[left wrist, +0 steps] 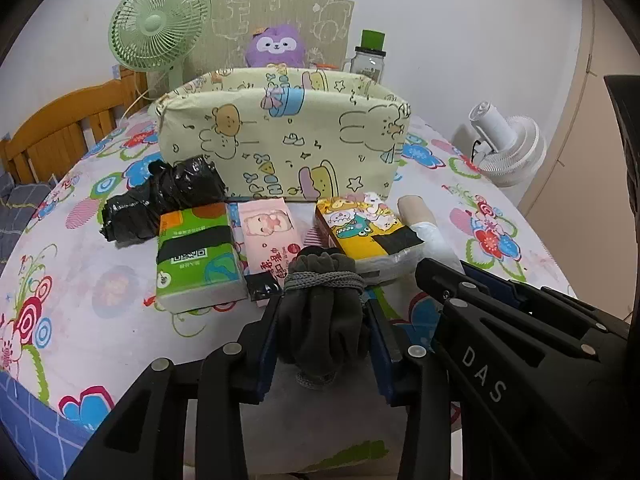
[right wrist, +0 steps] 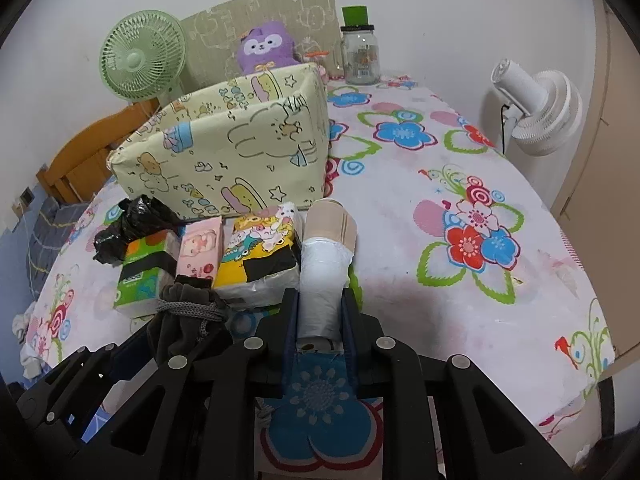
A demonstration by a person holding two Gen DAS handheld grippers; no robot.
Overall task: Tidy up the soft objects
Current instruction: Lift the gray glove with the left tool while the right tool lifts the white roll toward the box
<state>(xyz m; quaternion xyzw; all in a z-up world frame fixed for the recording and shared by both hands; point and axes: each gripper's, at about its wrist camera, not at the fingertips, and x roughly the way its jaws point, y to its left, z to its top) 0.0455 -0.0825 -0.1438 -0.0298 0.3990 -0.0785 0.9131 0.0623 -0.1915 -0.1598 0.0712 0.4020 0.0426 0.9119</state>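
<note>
Floral cloth (right wrist: 460, 184) covers the bench; white wall behind, wooden bed frame (left wrist: 60, 120) at left edge of frame.

Container: yellow cartoon-print fabric box (left wrist: 284, 136), centre of frame, open top, interior not visible from either view. Purple plush (left wrist: 276, 46) shows above its rear rim; cannot tell whether inside or behind.

Row in front of box, left to right: black plastic bundle (left wrist: 160, 200), green tissue pack (left wrist: 198, 256), pink tissue pack (left wrist: 272, 240), yellow cartoon tissue pack (left wrist: 368, 232), white bag roll (right wrist: 324, 276). Packs lie just beside one another.

Left claw (left wrist: 322, 344): pinching a dark grey drawstring pouch (left wrist: 320, 308), lower centre, just in front of pink pack.
Right claw (right wrist: 320, 320): fingers pressed against both sides of white bag roll, roll lying lengthwise between them, tan core end pointing toward box.

Edges/room: the bench's right half is bare cloth out to the right edge. Green fan (left wrist: 160, 28) upper left, jar with green lid (right wrist: 360, 52) at far edge, white fan (right wrist: 536, 108) off the right edge.

View differences: right wrist view shows the box's right side wall and the open right half; left wrist view shows box front square-on and the right claw's body at lower right.
</note>
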